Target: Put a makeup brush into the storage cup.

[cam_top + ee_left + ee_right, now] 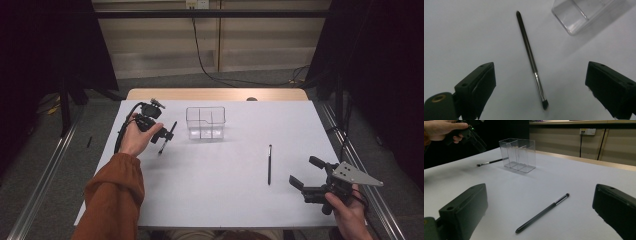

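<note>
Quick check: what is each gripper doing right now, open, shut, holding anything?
Left gripper: open above the brush, which lies on the table between the jaws, not gripped.
Right gripper: open, holding nothing; the pen lies on the table ahead.

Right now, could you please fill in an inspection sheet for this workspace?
Surface: white table top, flat and bare between items.
Job's things: thin dark make-up brush lying flat under the left gripper; clear plastic divided organiser upright beside it; slim black pen lying flat ahead of the right gripper.
Clutter: nothing seen.
Grippers: left gripper open over the brush, not touching it; right gripper open, holding nothing.
Cables: black cable looping from the left gripper; another cable on the floor beyond.
Surroundings: grey floor, dark curtains, pale wall panels.
</note>
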A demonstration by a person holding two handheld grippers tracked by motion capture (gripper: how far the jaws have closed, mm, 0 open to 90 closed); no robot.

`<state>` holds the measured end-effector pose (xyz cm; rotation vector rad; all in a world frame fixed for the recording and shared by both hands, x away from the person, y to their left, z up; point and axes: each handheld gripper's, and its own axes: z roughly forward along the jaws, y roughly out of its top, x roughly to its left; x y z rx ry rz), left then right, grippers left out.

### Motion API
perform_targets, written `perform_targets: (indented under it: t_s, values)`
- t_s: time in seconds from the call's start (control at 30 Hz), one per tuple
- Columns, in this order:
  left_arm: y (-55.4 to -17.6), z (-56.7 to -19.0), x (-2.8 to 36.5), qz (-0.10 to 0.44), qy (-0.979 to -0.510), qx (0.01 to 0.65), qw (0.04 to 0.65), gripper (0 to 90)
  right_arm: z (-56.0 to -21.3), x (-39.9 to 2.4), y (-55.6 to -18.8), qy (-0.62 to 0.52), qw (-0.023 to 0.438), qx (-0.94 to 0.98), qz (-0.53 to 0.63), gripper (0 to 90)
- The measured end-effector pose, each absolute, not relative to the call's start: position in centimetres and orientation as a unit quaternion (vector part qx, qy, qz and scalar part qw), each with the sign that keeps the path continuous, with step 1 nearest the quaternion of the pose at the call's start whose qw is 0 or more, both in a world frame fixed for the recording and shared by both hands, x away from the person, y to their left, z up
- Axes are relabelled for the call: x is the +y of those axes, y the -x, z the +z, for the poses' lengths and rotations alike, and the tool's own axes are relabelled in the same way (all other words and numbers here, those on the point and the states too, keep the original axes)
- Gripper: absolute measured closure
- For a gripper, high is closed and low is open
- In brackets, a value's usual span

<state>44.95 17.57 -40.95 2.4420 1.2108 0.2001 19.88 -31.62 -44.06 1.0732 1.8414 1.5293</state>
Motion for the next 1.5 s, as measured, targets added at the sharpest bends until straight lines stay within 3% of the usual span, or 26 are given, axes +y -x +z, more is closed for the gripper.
perform_targets:
  t_s: [0.27,0.57,0.87,1.13,1.27,1.5]
  values:
    - [-45.7,-42.6,16.8,0.053,-0.887,0.437,0.141,9.8,-44.1,-31.6,-19.9,-0.395,0.254,0.684,0.559,0.0]
    - [-46.2,-43.5,16.5,0.032,-0.887,0.447,0.115,7.7,-44.1,-31.6,-19.9,-0.396,0.251,0.684,0.559,0.0]
    - [-46.8,-44.2,16.6,0.016,-0.882,0.459,0.103,26.3,-44.2,-31.6,-19.9,-0.395,0.251,0.686,0.557,0.0]
    - [-46.6,-44.7,15.9,0.027,-0.885,0.454,0.094,39.1,-44.1,-31.6,-19.9,-0.397,0.251,0.684,0.558,0.0]
    - [-46.5,-44.8,15.3,0.036,-0.886,0.457,0.077,40.4,-44.2,-31.6,-19.9,-0.395,0.251,0.686,0.557,0.0]
    - [-46.6,-44.7,15.3,0.031,-0.881,0.465,0.073,55.1,-44.2,-31.6,-19.9,-0.394,0.251,0.687,0.557,0.0]
